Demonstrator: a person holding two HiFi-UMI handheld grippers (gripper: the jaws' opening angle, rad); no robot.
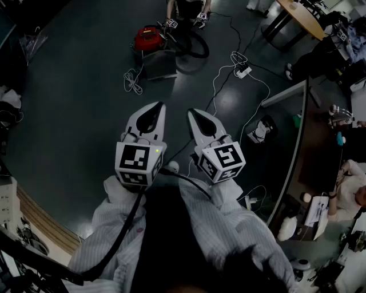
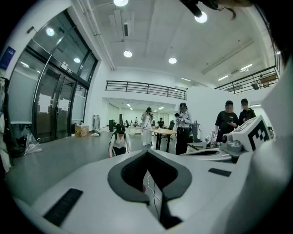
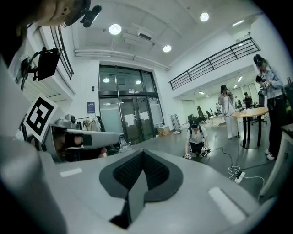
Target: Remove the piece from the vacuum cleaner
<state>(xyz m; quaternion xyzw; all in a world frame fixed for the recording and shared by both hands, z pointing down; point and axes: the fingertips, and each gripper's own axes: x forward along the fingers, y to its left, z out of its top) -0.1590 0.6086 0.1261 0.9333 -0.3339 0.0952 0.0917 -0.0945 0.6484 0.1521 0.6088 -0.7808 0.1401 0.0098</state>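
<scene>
The red vacuum cleaner (image 1: 149, 38) stands on the dark floor far ahead, with a grey box-like part (image 1: 159, 63) in front of it and a black hose (image 1: 193, 43) curling to its right. My left gripper (image 1: 154, 110) and right gripper (image 1: 195, 115) are held side by side close to my body, well short of the vacuum. Both are shut with nothing between the jaws. In the left gripper view the left gripper (image 2: 147, 155) shows closed dark pads. The right gripper (image 3: 143, 156) looks the same in its own view. Neither gripper view shows the vacuum clearly.
Another person (image 1: 187, 10) crouches beyond the vacuum, also seen as a crouching person (image 3: 197, 140). White cables and a power strip (image 1: 243, 71) lie on the floor to the right. A desk with a partition (image 1: 297, 143) stands at right. Several people (image 2: 183, 125) stand by a round table.
</scene>
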